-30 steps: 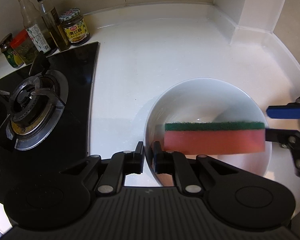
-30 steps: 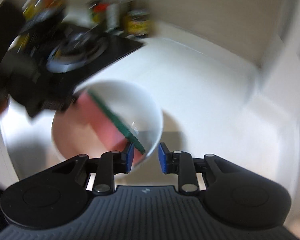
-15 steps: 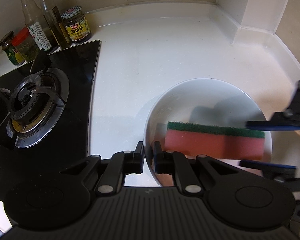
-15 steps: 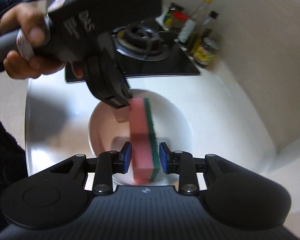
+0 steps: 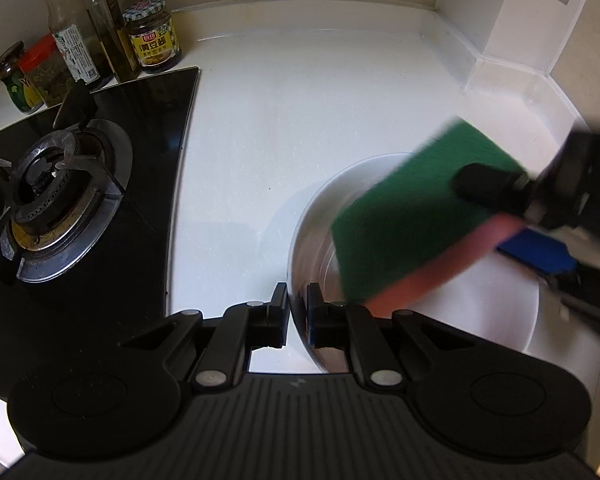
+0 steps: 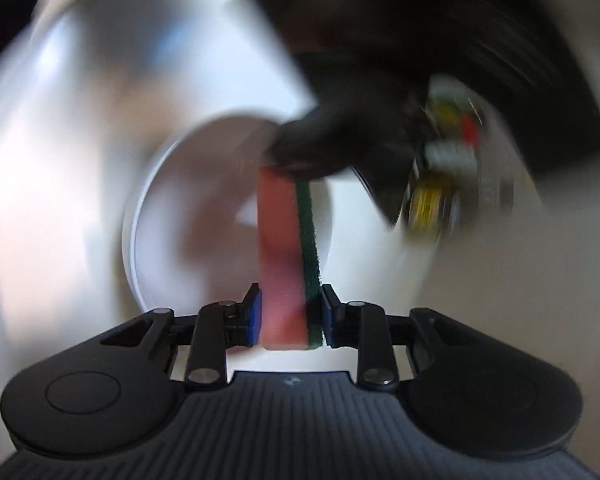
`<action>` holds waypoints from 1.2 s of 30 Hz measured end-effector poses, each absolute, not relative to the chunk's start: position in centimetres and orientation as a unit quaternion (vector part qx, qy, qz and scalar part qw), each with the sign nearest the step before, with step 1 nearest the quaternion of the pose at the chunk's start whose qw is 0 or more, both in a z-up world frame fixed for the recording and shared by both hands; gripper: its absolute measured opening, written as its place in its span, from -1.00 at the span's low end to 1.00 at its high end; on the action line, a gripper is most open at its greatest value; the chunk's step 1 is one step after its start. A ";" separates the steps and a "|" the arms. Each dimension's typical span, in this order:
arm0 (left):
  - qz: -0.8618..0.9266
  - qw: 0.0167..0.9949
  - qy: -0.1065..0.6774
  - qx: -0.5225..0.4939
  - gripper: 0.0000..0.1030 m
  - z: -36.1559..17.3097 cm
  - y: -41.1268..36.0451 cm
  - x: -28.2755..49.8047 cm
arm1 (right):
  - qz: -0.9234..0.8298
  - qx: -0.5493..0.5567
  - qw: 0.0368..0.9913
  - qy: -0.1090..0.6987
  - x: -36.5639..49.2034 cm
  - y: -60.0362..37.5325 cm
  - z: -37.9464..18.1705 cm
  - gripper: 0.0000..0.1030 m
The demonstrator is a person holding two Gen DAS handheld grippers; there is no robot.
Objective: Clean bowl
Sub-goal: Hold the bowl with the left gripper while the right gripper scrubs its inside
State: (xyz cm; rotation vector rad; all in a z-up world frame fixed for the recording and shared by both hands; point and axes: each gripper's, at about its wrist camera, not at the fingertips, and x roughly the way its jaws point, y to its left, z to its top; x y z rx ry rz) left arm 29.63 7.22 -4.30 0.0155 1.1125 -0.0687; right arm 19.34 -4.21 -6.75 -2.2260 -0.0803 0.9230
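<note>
A white bowl [image 5: 500, 300] rests on the white counter, right of the stove. My left gripper [image 5: 298, 308] is shut on the bowl's near-left rim, one pad outside and one inside. A pink sponge with a green scouring face [image 5: 404, 216] lies tilted across the bowl, green side up, blurred by motion. My right gripper [image 5: 512, 216] comes in from the right, shut on that sponge. In the right wrist view the sponge [image 6: 290, 256] stands on edge between the blue pads of the right gripper [image 6: 290, 314], over the blurred bowl [image 6: 172, 216].
A black gas hob [image 5: 76, 200] with its burner lies left of the bowl. Bottles and jars [image 5: 112, 40] stand along the back wall. A white ledge [image 5: 512, 64] rises at the back right. White counter [image 5: 300, 120] stretches beyond the bowl.
The right gripper has rolled over with the sponge, which went from standing on edge to lying slanted, green face up, and dropped lower into the bowl. The left gripper and bowl stayed put.
</note>
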 end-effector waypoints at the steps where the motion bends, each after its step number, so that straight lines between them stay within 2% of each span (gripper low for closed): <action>1: -0.034 0.849 0.527 0.008 -0.85 -4.3 7.2 29.6 | 0.341 -0.887 0.301 -0.077 19.2 -5.0 -8.0 -0.53; 2: -0.035 0.850 0.526 0.008 -0.86 -4.3 7.2 29.5 | 0.321 -0.902 0.262 -0.120 19.4 -5.7 -9.1 -0.53; 5: -0.036 0.851 0.523 0.008 -0.85 -4.4 7.2 29.4 | 0.289 -0.920 0.196 -0.178 20.6 -7.2 -10.5 -0.53; 8: -0.035 0.852 0.522 0.004 -0.85 -4.4 7.2 29.3 | 0.284 -0.930 0.161 -0.168 20.7 -7.3 -10.7 -0.53; 13: -0.031 0.856 0.516 0.001 -0.85 -4.5 7.1 29.4 | 0.314 -0.938 0.124 -0.081 19.5 -6.6 -9.6 -0.54; 20: -0.028 0.861 0.508 -0.001 -0.66 -4.5 6.8 29.8 | 0.446 -0.854 0.237 0.124 18.5 -3.3 -3.8 -0.53; 22: -0.028 0.862 0.507 0.000 -0.63 -4.6 6.7 30.0 | 0.497 -0.795 0.290 0.190 19.2 -2.3 -1.4 -0.53; 27: -0.035 0.861 0.508 -0.012 -0.64 -4.6 7.0 30.5 | 0.600 -0.548 0.481 0.329 23.1 -2.0 4.7 -0.53; 30: -0.037 0.851 0.521 -0.056 -0.73 -4.5 8.3 30.5 | 0.576 -0.492 0.552 0.347 24.6 -3.9 5.5 -0.53; 34: -0.023 0.855 0.511 -0.079 -0.77 -2.9 9.1 28.7 | 0.524 -0.568 0.568 0.283 23.4 -5.5 4.8 -0.54; 36: -0.009 0.857 0.511 -0.069 -0.77 -2.5 8.8 28.0 | 0.523 -0.624 0.535 0.225 22.4 -5.3 3.9 -0.53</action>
